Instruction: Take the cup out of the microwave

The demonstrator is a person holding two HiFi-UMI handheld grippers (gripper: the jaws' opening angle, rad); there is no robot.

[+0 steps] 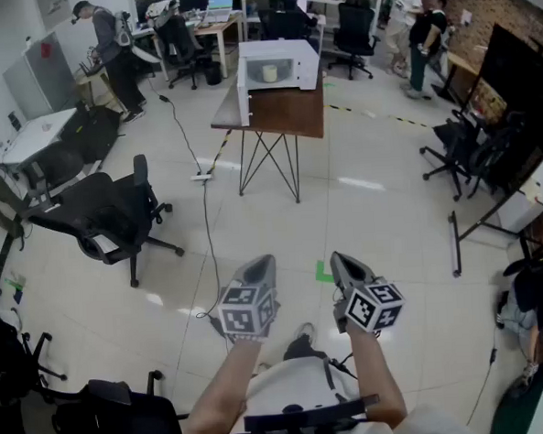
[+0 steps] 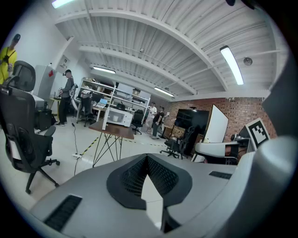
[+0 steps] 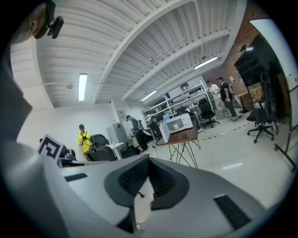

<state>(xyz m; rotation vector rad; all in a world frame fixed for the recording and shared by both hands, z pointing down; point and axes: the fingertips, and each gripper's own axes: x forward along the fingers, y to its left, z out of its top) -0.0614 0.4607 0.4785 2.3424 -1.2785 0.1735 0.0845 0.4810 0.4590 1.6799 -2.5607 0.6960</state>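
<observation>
The left gripper (image 1: 266, 261) and the right gripper (image 1: 337, 259), two in all, are held side by side low in the head view, both aimed forward across the room. In each gripper view the grey jaws meet at their tips, closed on nothing: left gripper (image 2: 147, 156), right gripper (image 3: 148, 157).

Well ahead of them stands one brown wooden table with thin black wire legs (image 1: 284, 117). On it sits one white box-shaped microwave (image 1: 290, 47) with its door swung open to the left. One pale cup (image 1: 269, 72) stands upright inside the microwave's cavity, well apart from both grippers.

Several black office chairs stand around, the nearest black swivel chair (image 1: 106, 218) to the left. A dark cable (image 1: 209, 252) runs over the glossy white tiled floor (image 1: 372, 214) to a white power strip (image 1: 202, 177). Three people stand at the far desks. A red brick wall (image 2: 242, 109) closes the right side, under a white ribbed ceiling (image 3: 153, 51) with strip lights.
</observation>
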